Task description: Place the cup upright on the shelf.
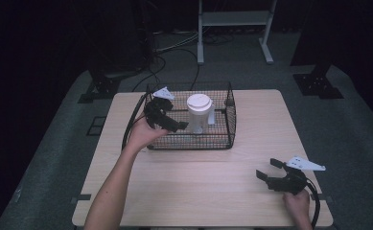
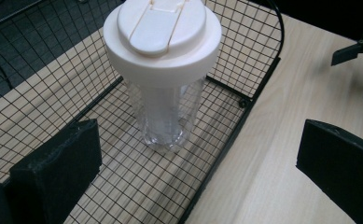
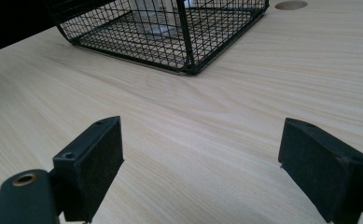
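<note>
A black wire basket (image 1: 193, 141) stands on the far half of the wooden table (image 1: 198, 182). Inside it a clear bottle (image 1: 198, 114) with a wide white lid stands upright. My left gripper (image 1: 173, 122) is held at the basket's left end, open and pointing at the bottle. In the left gripper view the bottle (image 2: 163, 84) rises just ahead of the left gripper (image 2: 198, 140); one jaw is inside the basket (image 2: 244, 51) and the other is outside over the table. My right gripper (image 1: 267, 167) rests open near the front right, holding nothing. The right gripper (image 3: 202, 135) faces the basket (image 3: 137, 32).
The right gripper (image 2: 361, 51) also shows far off in the left gripper view. A round hole (image 3: 290, 4) is cut in the tabletop beyond the basket. Behind the table a grey metal stand (image 1: 234, 19) and cables (image 1: 174, 52) are on the floor.
</note>
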Action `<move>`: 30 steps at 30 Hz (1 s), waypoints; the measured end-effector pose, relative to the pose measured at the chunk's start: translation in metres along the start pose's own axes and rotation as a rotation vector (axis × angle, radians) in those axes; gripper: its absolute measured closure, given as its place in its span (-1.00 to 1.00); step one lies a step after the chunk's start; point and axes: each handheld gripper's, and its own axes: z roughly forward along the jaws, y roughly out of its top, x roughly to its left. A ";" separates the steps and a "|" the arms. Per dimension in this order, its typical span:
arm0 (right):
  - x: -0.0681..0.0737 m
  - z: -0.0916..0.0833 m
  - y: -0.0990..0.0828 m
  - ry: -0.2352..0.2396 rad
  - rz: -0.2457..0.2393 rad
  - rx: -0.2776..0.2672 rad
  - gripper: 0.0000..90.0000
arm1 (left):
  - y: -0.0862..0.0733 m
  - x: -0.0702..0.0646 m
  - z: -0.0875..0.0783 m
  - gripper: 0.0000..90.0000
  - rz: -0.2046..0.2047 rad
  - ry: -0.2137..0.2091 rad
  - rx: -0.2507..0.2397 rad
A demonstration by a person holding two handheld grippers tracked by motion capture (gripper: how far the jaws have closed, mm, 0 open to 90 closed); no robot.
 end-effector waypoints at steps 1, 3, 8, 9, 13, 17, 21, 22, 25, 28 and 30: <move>0.000 0.000 0.000 0.000 -0.001 0.001 -0.71 | -0.001 -0.001 -0.001 -1.00 -0.002 -0.001 -0.002; 0.000 0.000 0.000 -0.002 0.003 0.005 -0.71 | -0.004 -0.002 -0.003 -1.00 0.001 -0.006 0.004; 0.001 0.001 0.000 -0.004 0.000 0.007 -0.71 | -0.012 -0.007 -0.006 -1.00 0.008 -0.003 -0.001; 0.001 0.001 0.000 -0.005 -0.001 0.008 -0.71 | -0.013 -0.007 -0.007 -1.00 0.010 -0.002 0.002; 0.001 0.001 0.000 -0.009 -0.003 0.014 -0.71 | -0.020 -0.008 -0.007 -1.00 0.003 -0.002 0.003; 0.001 0.001 0.000 -0.012 -0.008 0.015 -0.71 | -0.025 -0.009 -0.010 -1.00 0.004 -0.001 0.003; 0.001 0.001 0.000 -0.012 -0.008 0.015 -0.71 | -0.029 -0.012 -0.013 -1.00 0.003 -0.008 -0.005; 0.001 0.001 0.000 -0.012 -0.007 0.015 -0.71 | -0.030 -0.013 -0.014 -1.00 0.002 -0.007 -0.013; 0.001 0.002 0.000 -0.014 -0.008 0.016 -0.71 | -0.032 -0.017 -0.017 -1.00 0.016 -0.004 -0.012; 0.001 0.002 0.000 -0.015 -0.008 0.014 -0.71 | -0.034 -0.020 -0.018 -1.00 0.011 -0.002 -0.015; 0.001 0.002 0.000 -0.014 -0.006 0.017 -0.71 | -0.036 -0.023 -0.018 -1.00 0.014 -0.002 -0.014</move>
